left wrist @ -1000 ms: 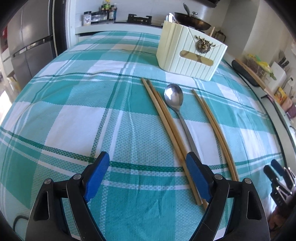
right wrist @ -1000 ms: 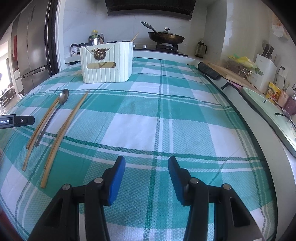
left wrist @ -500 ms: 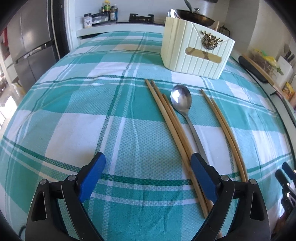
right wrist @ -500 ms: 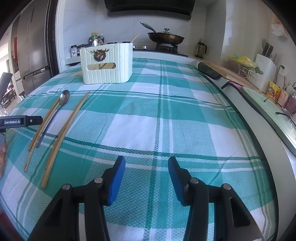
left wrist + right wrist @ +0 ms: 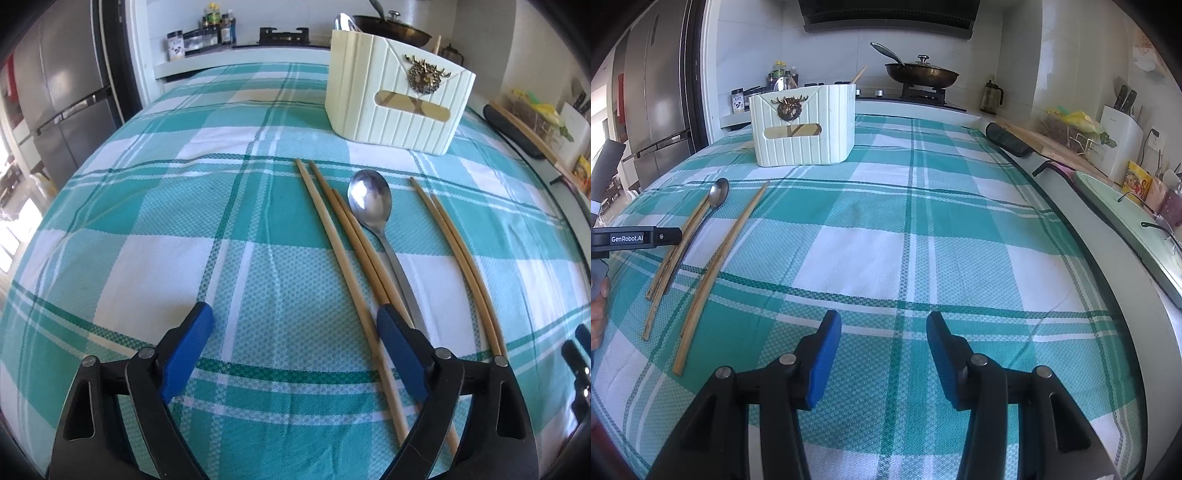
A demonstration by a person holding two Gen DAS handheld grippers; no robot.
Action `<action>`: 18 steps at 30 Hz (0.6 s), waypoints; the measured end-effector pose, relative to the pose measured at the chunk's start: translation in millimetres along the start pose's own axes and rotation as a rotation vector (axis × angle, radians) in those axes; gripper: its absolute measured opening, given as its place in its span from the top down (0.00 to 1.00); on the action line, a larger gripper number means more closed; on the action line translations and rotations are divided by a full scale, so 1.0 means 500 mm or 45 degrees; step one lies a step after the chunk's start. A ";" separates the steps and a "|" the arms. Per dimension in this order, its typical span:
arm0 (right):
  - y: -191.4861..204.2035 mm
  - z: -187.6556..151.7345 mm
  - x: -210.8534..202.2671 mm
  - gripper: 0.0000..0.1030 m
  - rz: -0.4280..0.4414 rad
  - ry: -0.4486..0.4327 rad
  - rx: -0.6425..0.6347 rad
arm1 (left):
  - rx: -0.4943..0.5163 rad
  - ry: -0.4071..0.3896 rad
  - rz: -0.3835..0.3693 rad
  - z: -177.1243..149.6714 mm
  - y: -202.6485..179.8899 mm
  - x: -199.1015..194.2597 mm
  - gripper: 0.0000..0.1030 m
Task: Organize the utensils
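Hovering wide open and empty, the left tongs (image 5: 291, 328), having just narrowed slightly, are lining up beside the chopsticks (image 5: 341, 254); the right tongs (image 5: 883, 334) are waiting half-open, empty.

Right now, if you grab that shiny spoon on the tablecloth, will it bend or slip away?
The spoon looks like polished metal, so it is probably stiff and will not flop. Its smooth handle may slip between the fingers. It lies flat on the cloth, close beside the chopsticks, so getting under it could be fiddly and might nudge them.
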State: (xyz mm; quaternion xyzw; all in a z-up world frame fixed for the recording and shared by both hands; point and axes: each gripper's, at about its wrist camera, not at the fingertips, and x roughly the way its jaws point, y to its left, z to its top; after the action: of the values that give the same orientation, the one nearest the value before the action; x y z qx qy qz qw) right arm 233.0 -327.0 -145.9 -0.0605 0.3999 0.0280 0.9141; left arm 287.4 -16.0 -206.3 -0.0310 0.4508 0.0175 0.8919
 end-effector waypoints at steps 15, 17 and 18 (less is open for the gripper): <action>0.119 0.093 0.053 0.78 0.535 0.222 0.011 | 0.047 -0.020 -0.031 -0.008 0.019 -0.019 0.91; 0.142 0.098 0.072 0.81 0.551 0.257 0.002 | 0.037 -0.020 -0.029 -0.011 0.027 -0.021 0.91; 0.153 0.101 0.078 0.81 0.553 0.265 -0.007 | 0.033 -0.022 -0.025 -0.013 0.030 -0.022 0.91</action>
State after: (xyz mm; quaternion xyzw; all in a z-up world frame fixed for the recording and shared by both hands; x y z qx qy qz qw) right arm 288.6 -244.5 -147.5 0.0218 0.4955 0.2187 0.8403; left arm 274.9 -1.4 -201.6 -0.0235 0.4428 0.0033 0.8963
